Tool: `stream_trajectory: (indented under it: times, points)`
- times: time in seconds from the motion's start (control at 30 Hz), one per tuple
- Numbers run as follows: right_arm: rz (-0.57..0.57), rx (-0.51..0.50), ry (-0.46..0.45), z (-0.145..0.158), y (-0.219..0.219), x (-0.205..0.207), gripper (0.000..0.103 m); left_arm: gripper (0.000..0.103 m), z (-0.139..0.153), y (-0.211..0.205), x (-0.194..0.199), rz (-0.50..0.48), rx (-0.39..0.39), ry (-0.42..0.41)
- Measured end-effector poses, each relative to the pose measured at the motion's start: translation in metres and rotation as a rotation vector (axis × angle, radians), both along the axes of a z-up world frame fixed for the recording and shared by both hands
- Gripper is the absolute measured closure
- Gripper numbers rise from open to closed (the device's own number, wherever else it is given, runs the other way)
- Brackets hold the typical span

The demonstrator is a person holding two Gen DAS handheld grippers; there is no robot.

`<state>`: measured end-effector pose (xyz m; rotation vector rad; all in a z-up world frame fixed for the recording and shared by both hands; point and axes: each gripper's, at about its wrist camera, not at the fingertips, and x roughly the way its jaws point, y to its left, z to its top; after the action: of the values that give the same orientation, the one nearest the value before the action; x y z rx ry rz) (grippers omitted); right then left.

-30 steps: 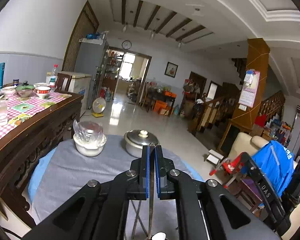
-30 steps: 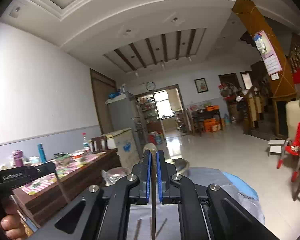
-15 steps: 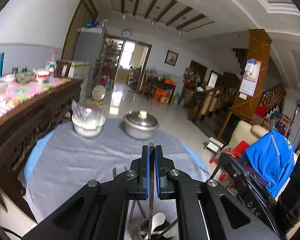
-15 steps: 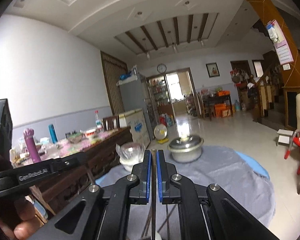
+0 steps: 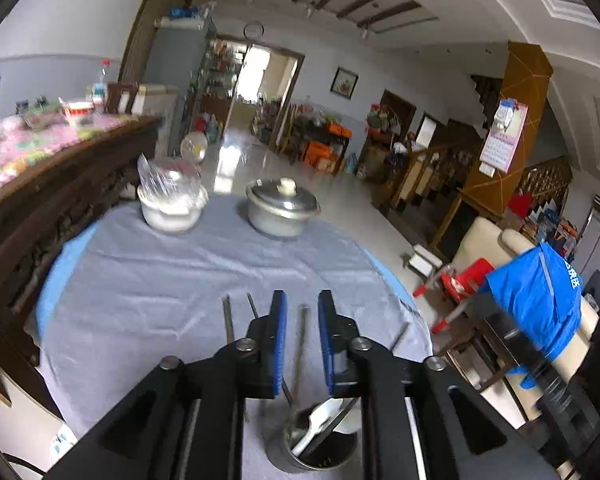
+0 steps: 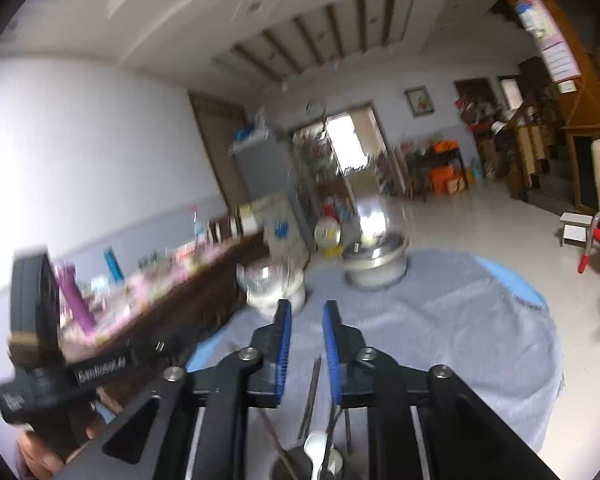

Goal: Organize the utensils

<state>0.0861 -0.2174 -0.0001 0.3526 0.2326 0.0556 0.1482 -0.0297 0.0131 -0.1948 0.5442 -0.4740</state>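
Grey cloth (image 5: 148, 280) covers the round table, and nearest, at six o'clock, a metal cup (image 5: 312, 446) is seen with a white spoon (image 5: 320, 420) and chopsticks inside. Above it the left gripper (image 5: 302, 344) and right gripper (image 6: 306, 354) are opening, a chopstick (image 5: 300, 344) freed between each pair of pads. Release is best finished directly over the cup. At twelve o'clock a lidded pot (image 5: 282, 208) stands.

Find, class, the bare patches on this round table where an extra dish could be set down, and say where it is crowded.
Free: the wide stretch of grey tablecloth between the wrapped white bowl and lidded metal pot at the far edge and the utensil cup near the camera. Crowded: around that cup, where chopsticks and a white spoon stand beneath both opening grippers.
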Motion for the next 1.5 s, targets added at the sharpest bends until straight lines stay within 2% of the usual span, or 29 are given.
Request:
stream_trajectory:
  times: [0.07,0.13,0.23,0.3,0.47,0.67,0.9,1.03,1.33,1.5]
  points:
    - [-0.037,0.016,-0.041,0.01,-0.013,-0.009,0.084,0.069,0.01,0.012,-0.007,0.021,-0.018,-0.047]
    - [-0.088,0.022,-0.054,0.014,-0.024,-0.013,0.084,0.065,0.014,0.023,-0.01,0.056,-0.03,-0.073]
    - [-0.134,0.046,-0.016,0.007,-0.04,-0.01,0.084,0.064,0.011,0.035,-0.009,0.096,-0.025,-0.066]
    - [-0.159,0.075,0.03,-0.006,-0.049,-0.004,0.084,0.064,0.001,0.042,-0.004,0.138,0.002,-0.031]
    - [-0.167,0.123,0.126,-0.028,-0.062,0.01,0.084,0.064,-0.035,0.048,0.009,0.204,0.074,0.078]
    - [-0.148,0.135,0.207,-0.047,-0.061,0.025,0.084,0.064,-0.065,0.05,0.017,0.239,0.128,0.158]
    - [-0.13,0.149,0.269,-0.069,-0.057,0.035,0.084,0.063,-0.084,0.042,0.021,0.28,0.245,0.172]
    - [-0.113,0.147,0.304,-0.078,-0.053,0.042,0.084,0.063,-0.09,0.041,0.026,0.29,0.264,0.19]
    - [-0.1,0.139,0.329,-0.085,-0.048,0.047,0.084,0.057,-0.086,0.038,0.024,0.33,0.331,0.147]
    - [-0.104,0.145,0.337,-0.086,-0.05,0.049,0.076,0.056,-0.086,0.037,0.024,0.341,0.354,0.137]
